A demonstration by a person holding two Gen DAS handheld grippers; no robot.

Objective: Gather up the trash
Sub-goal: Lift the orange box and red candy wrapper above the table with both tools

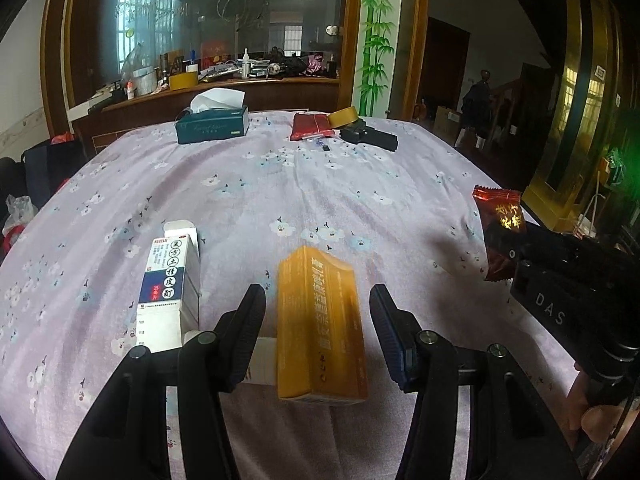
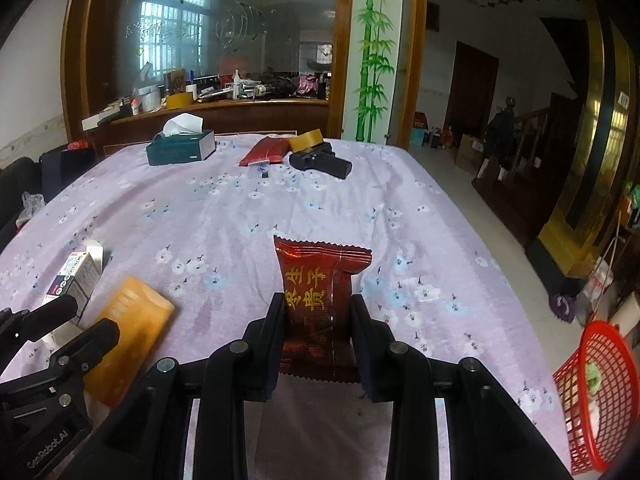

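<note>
Straddling the orange box (image 1: 320, 328) on the counter (image 1: 256, 208), my left tongs (image 1: 318, 320) stand apart, beside a white carton (image 1: 170, 292); closing off-centre could skid it. In the right view, my right tongs (image 2: 318, 320) clamp the red wrapper (image 2: 320, 304); slick foil may slip before the red basket (image 2: 600, 396).

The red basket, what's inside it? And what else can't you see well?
- Red basket: right wrist view, cut off by the picture's edge; mesh wall hides its contents.
- Orange box: left wrist view, print blurred.
- Wrapper: right wrist view, lower part hidden by the right gripper.
- White box: small print too tiny to read.
</note>
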